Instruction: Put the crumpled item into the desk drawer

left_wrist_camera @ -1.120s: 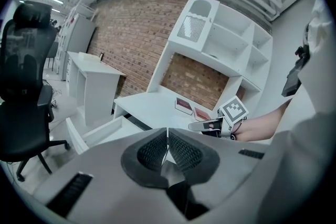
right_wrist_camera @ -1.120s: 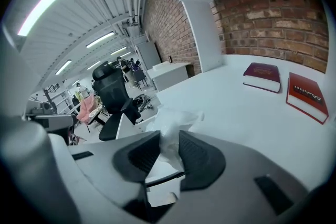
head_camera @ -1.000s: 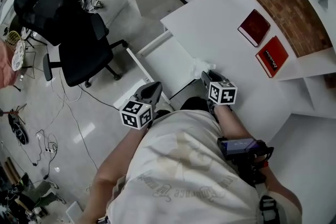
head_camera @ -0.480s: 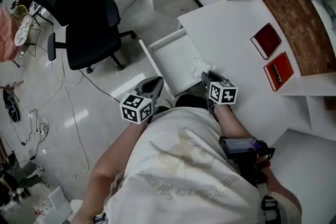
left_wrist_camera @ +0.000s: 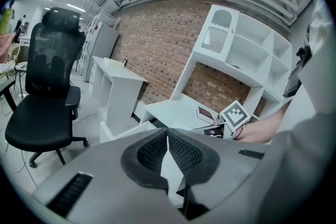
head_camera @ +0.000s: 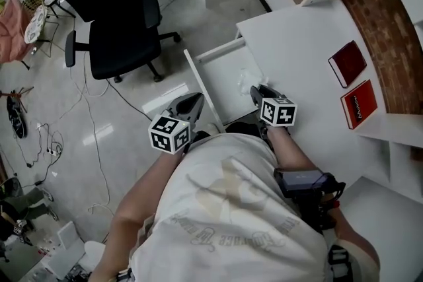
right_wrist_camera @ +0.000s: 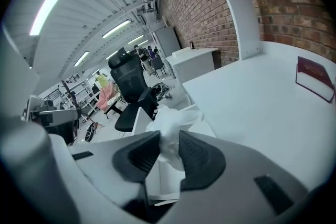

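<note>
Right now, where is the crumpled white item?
Pinched in the right gripper's jaws, the crumpled white item hangs over the right side of the open drawer, beside the white desk top, mid-frame in the head view.

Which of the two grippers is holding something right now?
The right gripper: its jaws pinch the crumpled paper, while the left gripper has its jaws closed together on nothing.

Thin crinkled paper wad (right_wrist_camera: 170, 128), smooth matt desk (head_camera: 297, 56)
</note>
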A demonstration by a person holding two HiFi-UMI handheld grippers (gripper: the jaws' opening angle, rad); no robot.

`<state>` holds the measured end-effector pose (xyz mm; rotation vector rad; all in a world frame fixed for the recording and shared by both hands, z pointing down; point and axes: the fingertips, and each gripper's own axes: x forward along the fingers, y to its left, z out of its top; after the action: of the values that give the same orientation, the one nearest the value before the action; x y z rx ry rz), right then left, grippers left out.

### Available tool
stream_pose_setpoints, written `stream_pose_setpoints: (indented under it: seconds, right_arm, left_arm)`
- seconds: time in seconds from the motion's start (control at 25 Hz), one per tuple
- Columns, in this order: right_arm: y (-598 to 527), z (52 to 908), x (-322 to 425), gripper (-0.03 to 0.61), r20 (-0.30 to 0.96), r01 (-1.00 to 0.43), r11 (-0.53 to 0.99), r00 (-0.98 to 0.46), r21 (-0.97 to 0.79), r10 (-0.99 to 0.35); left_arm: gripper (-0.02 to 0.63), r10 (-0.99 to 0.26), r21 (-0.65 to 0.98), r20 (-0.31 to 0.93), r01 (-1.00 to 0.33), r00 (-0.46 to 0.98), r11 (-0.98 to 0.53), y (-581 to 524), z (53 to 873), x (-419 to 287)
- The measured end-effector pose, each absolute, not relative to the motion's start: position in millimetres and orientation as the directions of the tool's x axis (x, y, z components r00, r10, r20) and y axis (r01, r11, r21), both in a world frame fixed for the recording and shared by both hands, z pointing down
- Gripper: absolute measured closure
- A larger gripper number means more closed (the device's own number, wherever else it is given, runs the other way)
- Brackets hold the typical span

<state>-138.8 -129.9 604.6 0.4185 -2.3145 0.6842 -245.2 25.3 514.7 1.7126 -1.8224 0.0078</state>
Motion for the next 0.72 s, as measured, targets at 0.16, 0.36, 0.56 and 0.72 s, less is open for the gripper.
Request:
stream_pose_setpoints:
  seconds: [0.16, 0.36, 0.56, 0.72]
  right_arm:
    - [-129.5, 609.9, -155.0, 0.459, 0.693, -0.447, 0.817, -0.716, -0.364, -0.083]
    - [-132.8, 621.3, -167.6, 0.459, 0.717, -0.421, 0.830, -0.696, -0.365, -0.038]
    - [-136.1, 641.5, -186.1, 0.459, 0.735, -0.391, 0.839, -0.678, -0.377, 0.015]
    - [-128.0, 654.8, -189.9, 0.459, 0.742, -0.371, 0.842, -0.668, -0.392, 0.051]
  left_arm:
    - [0.586, -0.890, 0.408, 0.452, -0.901, 0.057, 0.149, 23.0, 518.0, -243.9]
    - [0.586, -0.878, 0.423, 0.477, -0.886, 0.038, 0.191, 18.7, 524.5, -250.2]
    - [0.586, -0.865, 0.452, 0.501, -0.861, 0.031, 0.231, 11.6, 537.7, -253.7]
    - [0.586, -0.855, 0.455, 0.519, -0.854, 0.024, 0.252, 16.3, 542.8, -242.6]
